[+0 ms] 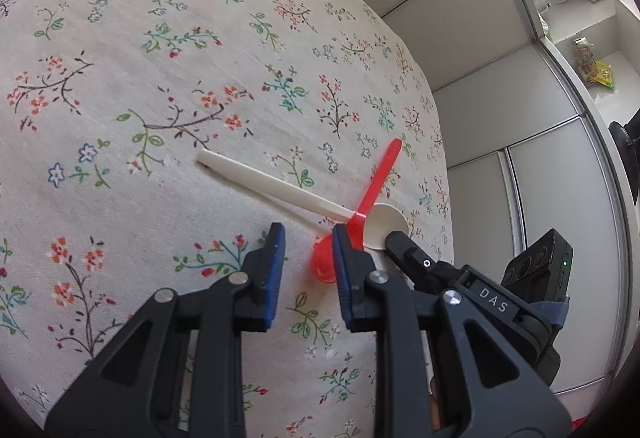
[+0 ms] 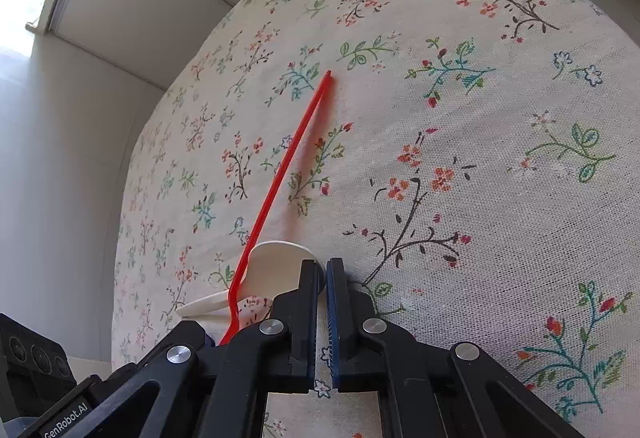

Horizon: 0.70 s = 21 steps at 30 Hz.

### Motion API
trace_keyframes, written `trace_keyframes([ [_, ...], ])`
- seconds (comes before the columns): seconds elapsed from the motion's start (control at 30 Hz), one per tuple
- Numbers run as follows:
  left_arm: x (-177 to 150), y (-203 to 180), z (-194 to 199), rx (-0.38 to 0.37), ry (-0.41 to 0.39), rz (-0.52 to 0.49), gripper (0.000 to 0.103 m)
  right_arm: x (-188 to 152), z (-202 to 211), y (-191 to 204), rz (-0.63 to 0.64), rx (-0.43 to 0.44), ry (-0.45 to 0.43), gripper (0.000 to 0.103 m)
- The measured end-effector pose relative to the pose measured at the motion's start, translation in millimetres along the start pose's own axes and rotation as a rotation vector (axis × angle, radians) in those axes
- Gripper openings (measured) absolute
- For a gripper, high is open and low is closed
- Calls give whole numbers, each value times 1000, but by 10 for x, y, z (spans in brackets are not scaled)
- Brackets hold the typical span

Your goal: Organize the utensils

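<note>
A red plastic spoon (image 1: 376,181) lies across a cream spoon (image 1: 276,185) on the floral tablecloth (image 1: 160,77). My left gripper (image 1: 308,238) is open and empty, its right finger beside the red bowl. My right gripper (image 2: 322,270) is shut on the rim of the cream spoon's bowl (image 2: 276,262); in the left wrist view its black finger (image 1: 400,244) rests on that bowl. The red spoon (image 2: 288,161) runs up and away past the right gripper's left finger, with its bowl hidden behind the gripper.
The table's far edge (image 1: 436,125) drops off toward grey wall panels (image 1: 500,109). A shelf with small items (image 1: 592,65) stands at the far right. The cloth spreads wide to the left in the left wrist view.
</note>
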<state>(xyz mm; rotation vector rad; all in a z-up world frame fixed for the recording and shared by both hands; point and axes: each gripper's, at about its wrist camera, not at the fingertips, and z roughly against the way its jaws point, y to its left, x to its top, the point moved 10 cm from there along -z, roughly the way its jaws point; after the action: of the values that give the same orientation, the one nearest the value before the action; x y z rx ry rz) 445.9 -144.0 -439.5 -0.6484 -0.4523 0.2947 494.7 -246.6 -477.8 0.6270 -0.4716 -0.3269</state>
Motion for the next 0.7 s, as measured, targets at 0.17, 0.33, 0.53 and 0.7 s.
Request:
trace_keyframes([
  [0.17,-116,-111,0,-5,26,-117,25,-17,51,-27,17,-13,5,4],
  [0.33,-212,-212,54,-6,36,-272,37,-10,117,-77,26,-37,3,4],
  [0.53,-301,-233,-61,-99,120,-169,38,-12,202,-163,14,-45,-3,4],
  [0.7,-364,-285,-154,-137,143,-107,35,-26,227,-187,14,-46,-2,4],
])
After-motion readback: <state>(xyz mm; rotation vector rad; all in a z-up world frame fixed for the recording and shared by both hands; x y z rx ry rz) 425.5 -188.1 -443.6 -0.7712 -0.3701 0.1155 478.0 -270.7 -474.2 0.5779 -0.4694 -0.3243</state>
